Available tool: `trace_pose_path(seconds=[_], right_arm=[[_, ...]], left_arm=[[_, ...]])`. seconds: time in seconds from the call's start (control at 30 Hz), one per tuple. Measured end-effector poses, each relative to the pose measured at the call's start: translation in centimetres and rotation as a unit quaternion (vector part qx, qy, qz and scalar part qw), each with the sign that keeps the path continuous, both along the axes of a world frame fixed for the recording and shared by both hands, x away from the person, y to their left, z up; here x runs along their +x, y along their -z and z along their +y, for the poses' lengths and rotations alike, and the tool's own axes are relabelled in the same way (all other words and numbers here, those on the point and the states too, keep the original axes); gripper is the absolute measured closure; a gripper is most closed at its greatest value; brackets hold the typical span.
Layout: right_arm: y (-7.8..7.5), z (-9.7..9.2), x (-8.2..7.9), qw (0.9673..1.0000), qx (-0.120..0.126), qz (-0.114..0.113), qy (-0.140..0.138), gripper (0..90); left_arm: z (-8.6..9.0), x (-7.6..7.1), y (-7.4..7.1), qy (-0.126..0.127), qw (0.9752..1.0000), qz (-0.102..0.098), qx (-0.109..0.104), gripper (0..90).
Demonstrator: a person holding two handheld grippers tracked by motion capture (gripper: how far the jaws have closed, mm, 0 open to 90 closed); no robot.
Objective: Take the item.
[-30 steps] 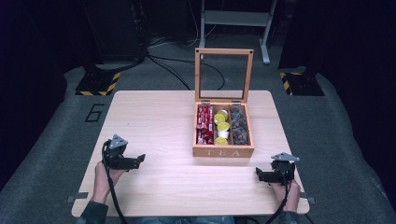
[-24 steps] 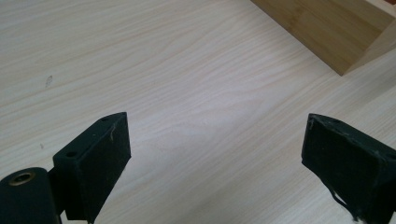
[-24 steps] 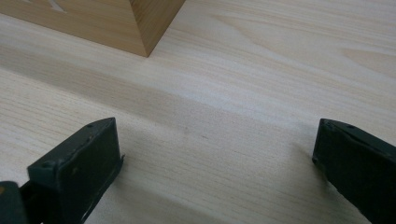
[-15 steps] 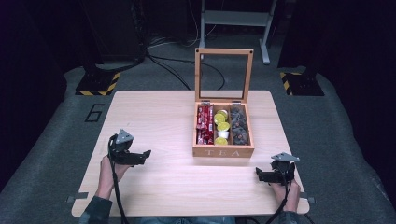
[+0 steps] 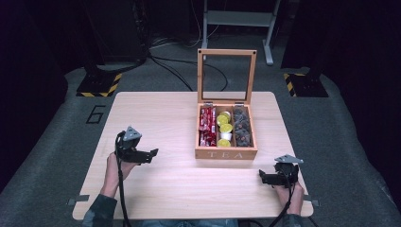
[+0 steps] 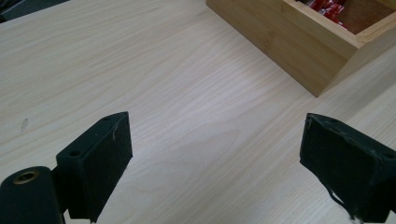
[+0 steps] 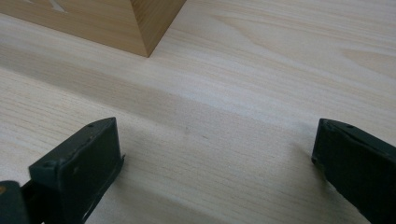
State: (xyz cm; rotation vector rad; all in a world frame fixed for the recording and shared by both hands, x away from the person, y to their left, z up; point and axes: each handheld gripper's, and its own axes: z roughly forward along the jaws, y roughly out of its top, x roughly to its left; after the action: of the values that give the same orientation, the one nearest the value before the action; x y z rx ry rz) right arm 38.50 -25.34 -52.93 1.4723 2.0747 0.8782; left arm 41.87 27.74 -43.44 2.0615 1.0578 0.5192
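Left gripper point(image 5: 150, 154) jaws wide apart, empty, over the table point(image 5: 156, 113); tea box point(image 5: 227, 153) ahead to its right, lid up, likely for reaching inside. Right gripper point(image 5: 263, 177) also spread, empty, box corner just ahead-left.

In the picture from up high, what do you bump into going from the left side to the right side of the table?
Left tool → red packets → yellow cups → dark tea bags, all three in the tea box → right tool.
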Motion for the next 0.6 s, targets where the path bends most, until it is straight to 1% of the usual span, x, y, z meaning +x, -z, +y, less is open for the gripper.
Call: trace_pose_path(seconds=[0.13, 0.17, 0.2, 0.23, 0.37, 0.4, 0.47, 0.5, 0.57, 0.6], right_arm=[[0.0, 0.0, 0.0, 1.0, -0.001, 0.0, -0.001, 0.4], [0.0, 0.0, 0.0, 1.0, 0.0, 0.0, 0.001, 0.4], [0.0, -0.1, 0.0, 1.0, -0.003, 0.0, -0.003, 0.4], [0.0, 0.0, 0.0, 1.0, 0.0, 0.0, 0.0, 0.4], [0.0, 0.0, 0.0, 1.0, 0.001, 0.0, 0.001, 0.4], [0.0, 0.0, 0.0, 1.0, -0.001, 0.0, -0.001, 0.4], [0.0, 0.0, 0.0, 1.0, 0.0, 0.0, 0.0, 0.4], [0.0, 0.0, 0.0, 1.0, 0.0, 0.0, 0.0, 0.4], [0.0, 0.0, 0.0, 1.0, -0.001, 0.0, -0.001, 0.4], [0.0, 0.0, 0.0, 1.0, 0.0, 0.0, 0.0, 0.4]], left_arm=[[-0.3, 0.2, -0.3, 0.005, 1.0, -0.002, 0.003, 9.3], [-0.6, 0.3, -0.5, 0.007, 1.0, -0.005, 0.002, 9.3], [-0.7, 0.4, -0.6, 0.01, 0.9999, -0.004, 0.006, 9.3], [-0.9, 0.4, -0.6, 0.011, 0.9999, -0.006, 0.004, 9.3], [-1.5, 0.7, -0.8, 0.017, 0.9998, -0.005, 0.007, 9.3], [-1.5, 0.8, -0.9, 0.019, 0.9997, -0.004, 0.011, 9.4], [-1.8, 0.9, -0.9, 0.019, 0.9998, -0.006, 0.008, 9.6], [-1.9, 0.9, -1.1, 0.023, 0.9996, -0.007, 0.014, 9.7], [-2.2, 1.0, -1.1, 0.023, 0.9996, -0.009, 0.009, 9.9], [-2.3, 1.1, -1.2, 0.025, 0.9996, -0.009, 0.012, 10.2]])
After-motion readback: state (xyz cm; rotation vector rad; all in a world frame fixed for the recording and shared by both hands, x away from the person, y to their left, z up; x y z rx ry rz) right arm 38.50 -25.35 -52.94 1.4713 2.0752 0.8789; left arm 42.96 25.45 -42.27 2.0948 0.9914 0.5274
